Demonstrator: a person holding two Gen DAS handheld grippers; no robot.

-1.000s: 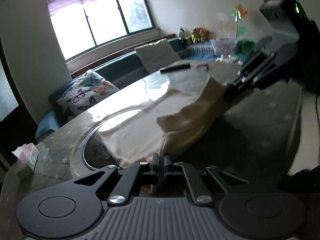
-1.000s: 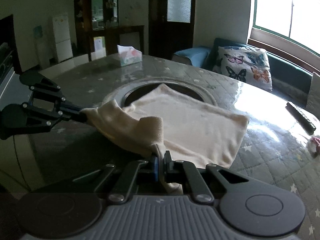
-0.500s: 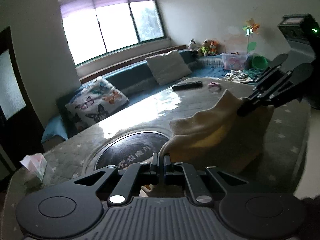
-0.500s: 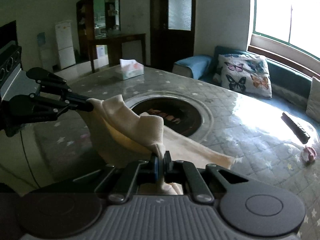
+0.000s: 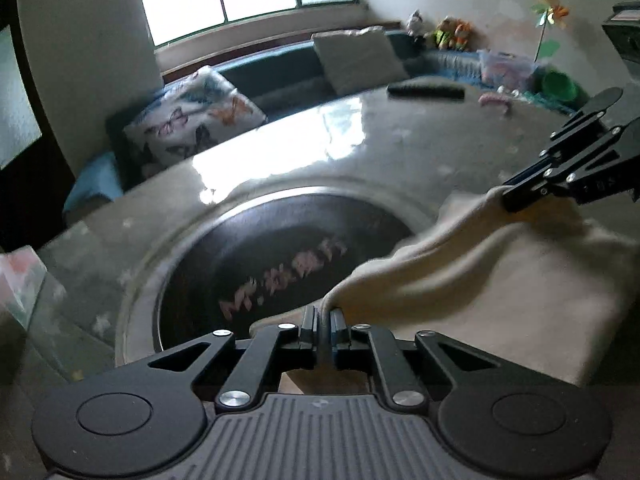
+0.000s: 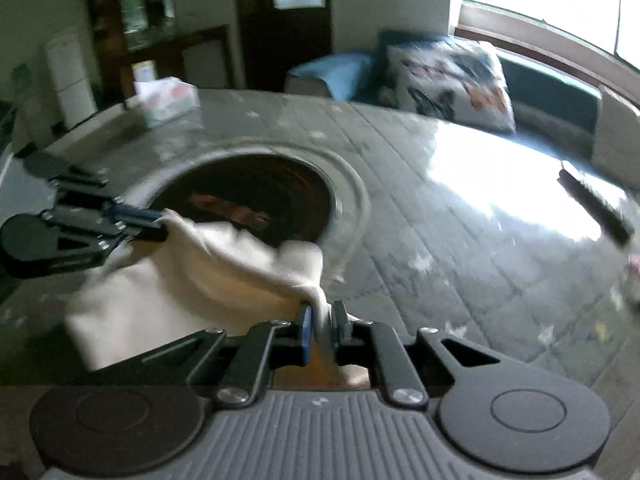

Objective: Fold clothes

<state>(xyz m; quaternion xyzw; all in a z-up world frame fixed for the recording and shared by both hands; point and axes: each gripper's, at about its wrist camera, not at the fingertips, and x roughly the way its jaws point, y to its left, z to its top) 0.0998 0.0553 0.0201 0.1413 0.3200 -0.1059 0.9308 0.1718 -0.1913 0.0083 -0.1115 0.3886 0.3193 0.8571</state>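
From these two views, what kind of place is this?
Probably a home living or dining room: a window seat with a butterfly cushion, stuffed toys along the wall, a tissue box on the round table, and a white fridge behind.

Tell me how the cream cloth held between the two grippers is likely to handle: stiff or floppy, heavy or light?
Probably floppy: the cream cloth sags between the left gripper and the right gripper. Likely light, since narrow pinches hold it. It looks thick and soft, so folds may stay rounded.
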